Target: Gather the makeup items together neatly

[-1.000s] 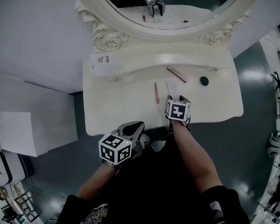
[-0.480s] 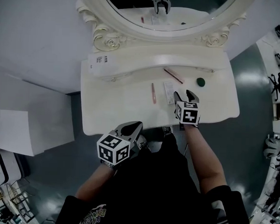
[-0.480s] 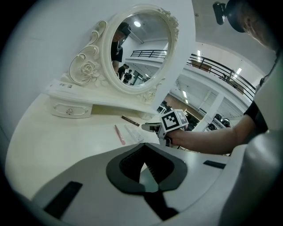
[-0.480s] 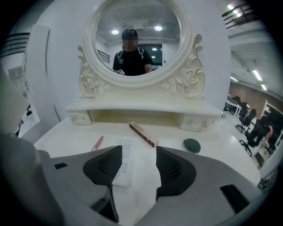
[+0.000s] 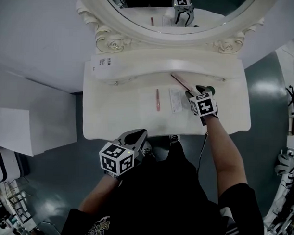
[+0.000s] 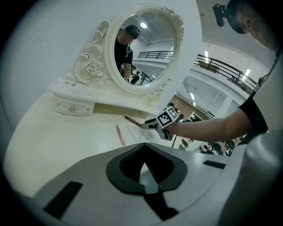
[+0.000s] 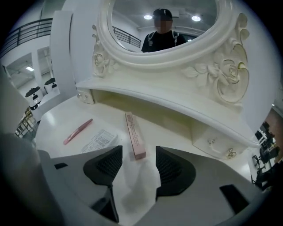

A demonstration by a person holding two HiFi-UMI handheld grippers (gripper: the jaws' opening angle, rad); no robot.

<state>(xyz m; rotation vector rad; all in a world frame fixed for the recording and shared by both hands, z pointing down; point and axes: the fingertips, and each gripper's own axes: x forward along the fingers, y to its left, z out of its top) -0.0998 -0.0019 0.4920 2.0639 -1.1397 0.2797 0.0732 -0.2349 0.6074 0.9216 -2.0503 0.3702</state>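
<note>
On the white vanity table (image 5: 113, 113) lie a slim pink box (image 5: 181, 82), a pink pen-shaped stick (image 5: 157, 99) and a printed leaflet (image 5: 176, 100). A dark green round item (image 5: 211, 89) peeks out beside my right gripper (image 5: 198, 91). In the right gripper view that gripper (image 7: 138, 164) is open, and the near end of the pink box (image 7: 135, 134) lies just ahead of the gap, untouched. The stick (image 7: 78, 131) and leaflet (image 7: 100, 140) lie to its left. My left gripper (image 5: 138, 134) hangs shut and empty off the table's front edge (image 6: 142, 150).
An oval mirror in an ornate white frame (image 5: 111, 38) stands at the back above a raised shelf (image 5: 139, 61) with a small drawer (image 7: 219, 148). A white cabinet (image 5: 11, 134) stands left of the table. Dark floor surrounds it.
My right gripper has moved from the table's front, by the leaflet, back and right up to the pink box. The left gripper has stayed put.
</note>
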